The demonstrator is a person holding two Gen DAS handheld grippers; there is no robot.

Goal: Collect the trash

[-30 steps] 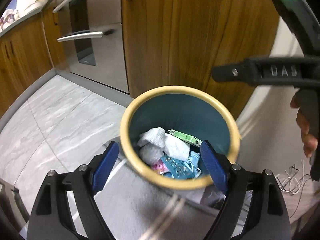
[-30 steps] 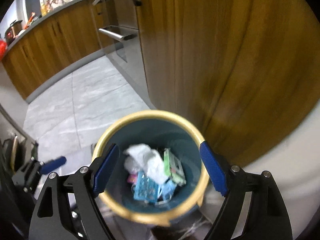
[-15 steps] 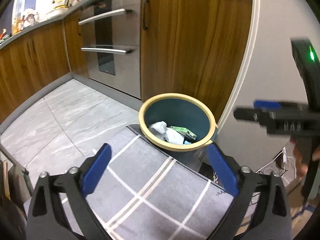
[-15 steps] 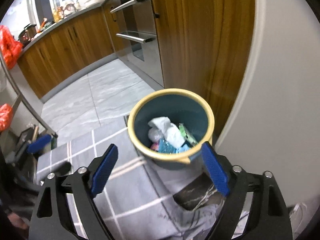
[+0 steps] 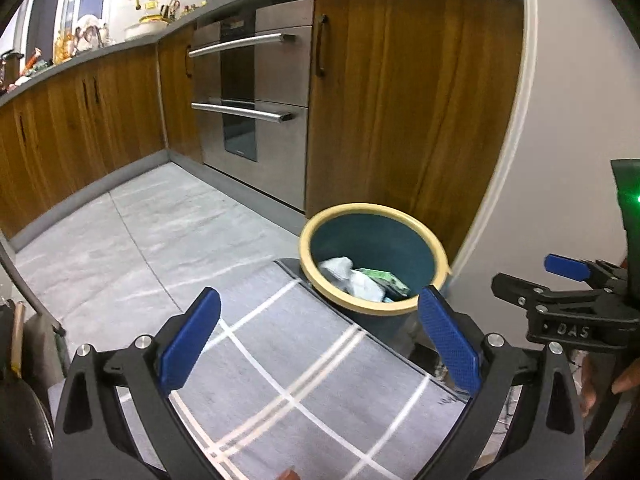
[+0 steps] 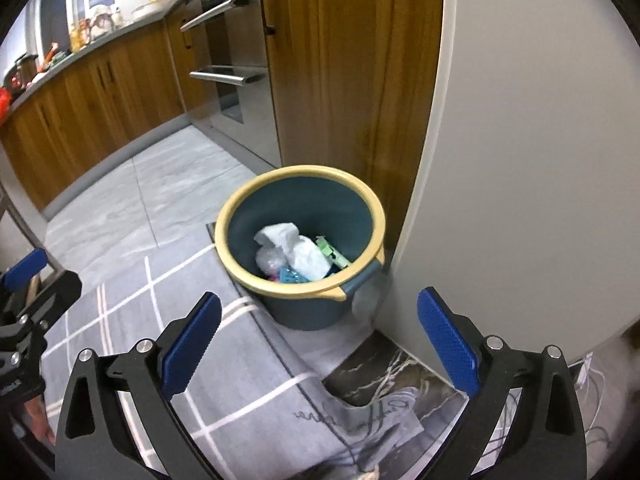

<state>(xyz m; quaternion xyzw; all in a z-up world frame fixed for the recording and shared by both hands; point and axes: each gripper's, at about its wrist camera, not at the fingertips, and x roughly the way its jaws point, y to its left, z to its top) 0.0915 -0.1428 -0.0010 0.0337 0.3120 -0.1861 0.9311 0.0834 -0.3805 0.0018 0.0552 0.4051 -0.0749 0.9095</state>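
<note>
A teal bin with a yellow rim [image 5: 436, 254] [image 6: 280, 292] stands on the floor by the wooden cabinet and the white wall. Inside lie crumpled white tissue [image 6: 306, 254], a green packet [image 6: 334, 254], a blue wrapper [image 6: 290, 278] and a clear bag. My left gripper [image 5: 320, 340] is open and empty, well back from the bin above the rug. My right gripper [image 6: 318, 342] is open and empty, also back from the bin. The right gripper shows at the right edge of the left wrist view [image 5: 560, 284]; the left gripper shows at the left edge of the right wrist view [image 6: 28, 288].
A grey rug with white lines [image 5: 280, 380] [image 6: 168, 360] lies before the bin. Wooden cabinets [image 5: 400, 100] and a steel oven [image 5: 256, 120] line the far side. Grey tile floor [image 5: 140, 236] lies left. White cables [image 6: 592, 400] lie by the wall at the right.
Both grippers have pulled up and back from right over the bin; the bin now looks smaller and farther, and the rug has come into view.
</note>
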